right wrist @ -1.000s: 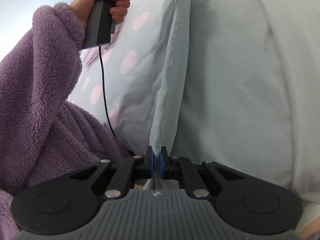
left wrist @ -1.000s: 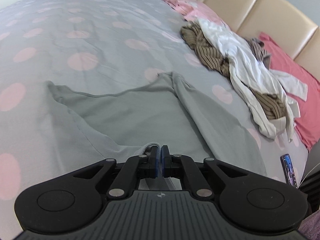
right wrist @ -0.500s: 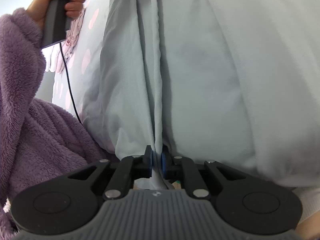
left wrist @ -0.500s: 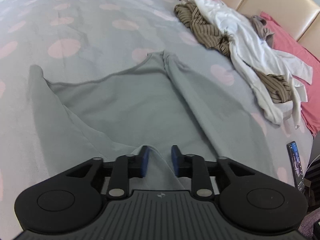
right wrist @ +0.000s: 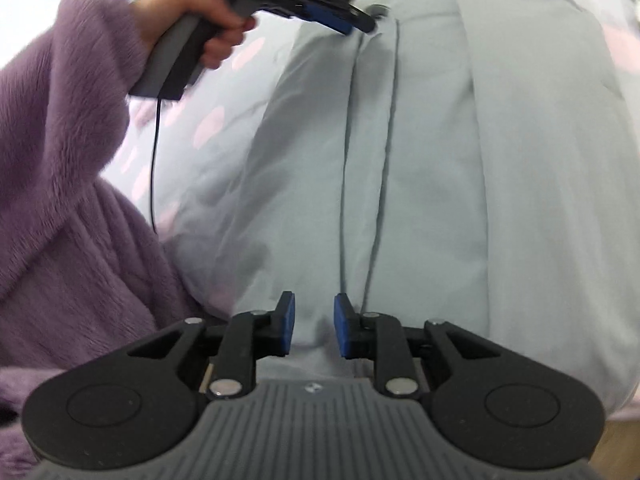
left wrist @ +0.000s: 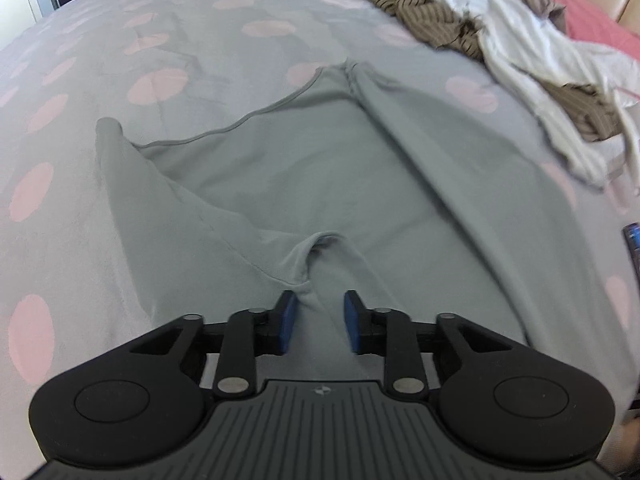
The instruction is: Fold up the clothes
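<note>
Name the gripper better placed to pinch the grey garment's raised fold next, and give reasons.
Left gripper: jaws open, the grey cotton garment's raised fold right ahead. Right gripper, also open, faces flat cloth.

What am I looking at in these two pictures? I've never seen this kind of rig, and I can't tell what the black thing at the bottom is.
There is no robot here. A person holds a hand-held gripper in each hand, and a wide-angle camera on each one looks forward along its two fingers. The black shape at the bottom is the gripper itself.

The left picture looks past the left gripper, whose blue-padded fingers stand open. Below lies a grey-green garment spread on a bed cover with pink dots. Behind is a pile of other clothes.

The right picture looks past the right gripper, also open over the same garment. It shows the person's left hand in a purple fleecy sleeve holding the other gripper.

Neither gripper holds anything.
</note>
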Demonstrator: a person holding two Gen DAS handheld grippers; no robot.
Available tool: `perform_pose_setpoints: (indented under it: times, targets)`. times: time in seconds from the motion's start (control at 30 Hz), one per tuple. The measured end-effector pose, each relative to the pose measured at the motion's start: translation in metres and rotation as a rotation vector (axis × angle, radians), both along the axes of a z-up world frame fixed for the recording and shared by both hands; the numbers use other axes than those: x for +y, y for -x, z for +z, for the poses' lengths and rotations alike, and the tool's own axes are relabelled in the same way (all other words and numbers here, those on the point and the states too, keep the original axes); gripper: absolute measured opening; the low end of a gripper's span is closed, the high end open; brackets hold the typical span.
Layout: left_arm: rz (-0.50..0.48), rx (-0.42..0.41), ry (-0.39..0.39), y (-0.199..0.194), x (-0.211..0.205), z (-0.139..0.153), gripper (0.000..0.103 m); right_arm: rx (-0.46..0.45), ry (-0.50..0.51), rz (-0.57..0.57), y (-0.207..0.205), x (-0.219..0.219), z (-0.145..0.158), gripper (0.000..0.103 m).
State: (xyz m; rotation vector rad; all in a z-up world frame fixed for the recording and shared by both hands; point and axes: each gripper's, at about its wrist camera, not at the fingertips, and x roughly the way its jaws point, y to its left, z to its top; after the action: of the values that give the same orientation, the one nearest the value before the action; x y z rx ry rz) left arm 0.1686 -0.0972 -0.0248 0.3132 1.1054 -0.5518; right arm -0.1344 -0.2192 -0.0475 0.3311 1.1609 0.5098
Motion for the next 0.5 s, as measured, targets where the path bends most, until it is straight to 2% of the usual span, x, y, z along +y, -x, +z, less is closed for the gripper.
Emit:
perform_pose_setpoints:
  times: [0.1, 0.3, 0.4, 0.5]
  targets:
    - [-0.002, -0.009, 0.005, 0.0, 0.003, 0.003, 0.001, 0.007, 0.0, 0.008, -0.002, 0.002, -0.005, 0.025]
    - [0.028, 0.005, 0.138, 0.0, 0.021, 0.031, 0.0, 0.001, -0.015, 0.023, -0.002, 0.001, -0.006, 0.024]
    - [0.065, 0.015, 0.19, -0.003, 0.029, 0.036, 0.0, 0.019, -0.016, 0.02, -0.008, 0.01, -0.022, 0.024]
    - [0.087, 0.029, 0.244, -0.005, 0.034, 0.04, 0.0, 0.019, -0.017, 0.017, -0.009, 0.016, -0.023, 0.002]
